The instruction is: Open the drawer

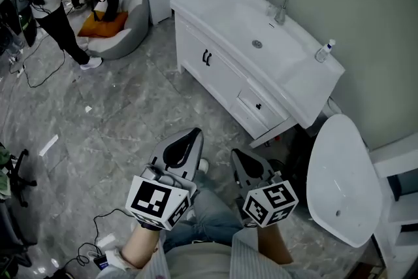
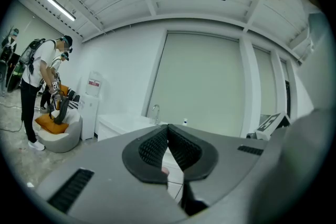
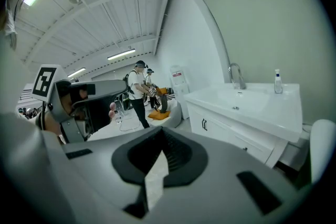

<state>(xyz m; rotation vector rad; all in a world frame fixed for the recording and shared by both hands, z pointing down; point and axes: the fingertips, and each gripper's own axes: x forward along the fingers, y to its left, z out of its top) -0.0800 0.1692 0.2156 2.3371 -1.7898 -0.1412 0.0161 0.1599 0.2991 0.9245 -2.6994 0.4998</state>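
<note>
1. Left gripper [image 1: 191, 138]: jaws closed, pads meeting at the tips, nothing between them. Its own view confirms this. It points level towards the vanity.

2. Right gripper [image 1: 240, 157]: jaws closed and empty, also confirmed in its own view. It is tilted slightly downward, beside the left gripper and apart from it.

3. Floor [image 1: 130, 108]: bare grey tile separates both grippers from the cabinet. Neither gripper touches any part of the unit.

4. Drawer [image 1: 258, 105]: set in the vanity [image 1: 196, 42] front at its right end, just under the counter edge and right of the double doors [image 1: 207, 57]. Its front sits flush, so I judge it shut. A small dark knob [image 1: 258, 106] marks its centre. The right gripper view shows the same drawer [image 3: 253, 143] ahead and to the right of the jaws, below the counter lip.

5. Governing relation: the drawer lies ahead and to the right of both grippers. Its long axis runs along the cabinet front, upper left to lower right in the head view. The pull would be square to that front, towards the person. The right gripper is the nearer, and in my judgement the better placed; its jaws would need to part to take the knob.

6. Beyond: faucet [image 1: 281, 3] and a bottle [image 1: 324, 51] stand along the counter's back edge.
</note>
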